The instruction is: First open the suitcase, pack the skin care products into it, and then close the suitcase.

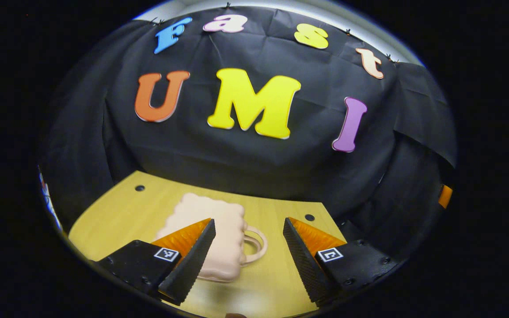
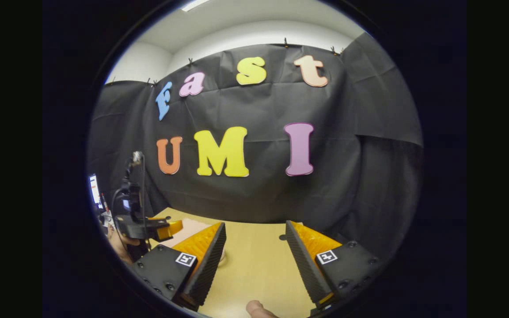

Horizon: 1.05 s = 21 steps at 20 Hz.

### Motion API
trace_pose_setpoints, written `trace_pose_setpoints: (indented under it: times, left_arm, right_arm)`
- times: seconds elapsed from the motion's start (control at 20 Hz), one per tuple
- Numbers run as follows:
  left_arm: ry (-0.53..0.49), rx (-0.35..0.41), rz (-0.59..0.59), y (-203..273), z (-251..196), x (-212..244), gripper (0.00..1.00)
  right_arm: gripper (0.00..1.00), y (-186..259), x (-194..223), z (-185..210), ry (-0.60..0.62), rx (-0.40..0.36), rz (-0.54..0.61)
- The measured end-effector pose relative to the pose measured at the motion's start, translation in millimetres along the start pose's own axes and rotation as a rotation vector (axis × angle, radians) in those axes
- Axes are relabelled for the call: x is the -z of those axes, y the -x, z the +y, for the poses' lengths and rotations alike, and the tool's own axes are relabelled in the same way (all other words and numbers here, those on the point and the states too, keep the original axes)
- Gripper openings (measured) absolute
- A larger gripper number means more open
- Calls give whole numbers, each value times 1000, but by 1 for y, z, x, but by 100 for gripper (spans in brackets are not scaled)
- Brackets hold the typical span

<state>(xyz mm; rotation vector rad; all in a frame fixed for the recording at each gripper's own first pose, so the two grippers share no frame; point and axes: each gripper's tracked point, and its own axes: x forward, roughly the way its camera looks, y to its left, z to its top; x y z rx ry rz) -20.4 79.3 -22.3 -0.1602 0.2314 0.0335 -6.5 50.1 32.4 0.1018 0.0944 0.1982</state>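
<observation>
The suitcase [image 1: 219, 240] lay closed on the surface [image 1: 276, 282] just ahead of the left claw [image 1: 248, 258]; both claws gaped wide, empty; everything remained undone.

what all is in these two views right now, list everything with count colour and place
suitcase: one, pale pink, closed, flat on the table ahead of the left tool, handle toward the right of the left gripper view
table: one, light wood, with small dark holes near its far edge
booth wall: one, black cloth, behind the table
screen: one, lit, far left edge of the right gripper view
left tool: one, jaws open, held above the table, suitcase partly behind one finger
right tool: one, jaws open, above bare table
hand: one, holding the left tool, left side of the right gripper view
</observation>
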Motion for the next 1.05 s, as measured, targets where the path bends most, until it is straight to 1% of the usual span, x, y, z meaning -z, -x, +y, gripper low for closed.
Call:
trace_pose_setpoints:
  times: [0.2, 0.25, 0.3, 0.35, 0.45, 0.6, 0.65, 0.7, 0.85, 0.95, 1.0, 1.05]
  left_arm:
    - [-43, -87, -100, 43, 50, -40, 98]
    - [-55, -110, -120, 51, 63, -47, 98]
    - [-66, -122, -132, 59, 73, -53, 97]
    - [-77, -123, -149, 69, 79, -59, 97]
    - [-90, -96, -194, 87, 83, -73, 98]
    - [-137, -64, -243, 95, 80, -85, 98]
    - [-146, -40, -252, 97, 76, -87, 100]
    - [-158, -14, -265, 99, 78, -94, 97]
    - [-197, 18, -285, 95, 78, -100, 97]
    - [-190, 45, -279, 91, 77, -100, 97]
    - [-191, 55, -268, 88, 76, -98, 97]
    - [-199, 61, -267, 85, 76, -98, 98]
  right_arm:
    - [80, -14, -7, 52, 34, -11, -23]
    - [77, -15, -8, 65, 43, -12, -29]
    - [80, -18, -10, 76, 52, -5, -41]
    - [80, -18, -12, 86, 60, -2, -53]
    - [80, -20, -12, 104, 59, 15, -76]
    - [80, -22, -8, 128, 55, 36, -84]
    - [80, -23, -7, 135, 54, 43, -87]
    - [80, -22, -7, 140, 53, 54, -91]
    - [80, -21, -3, 151, 53, 73, -90]
    - [80, -20, -5, 154, 62, 84, -92]
    - [77, -20, -8, 153, 61, 95, -98]
    - [77, -19, -10, 152, 61, 102, -103]
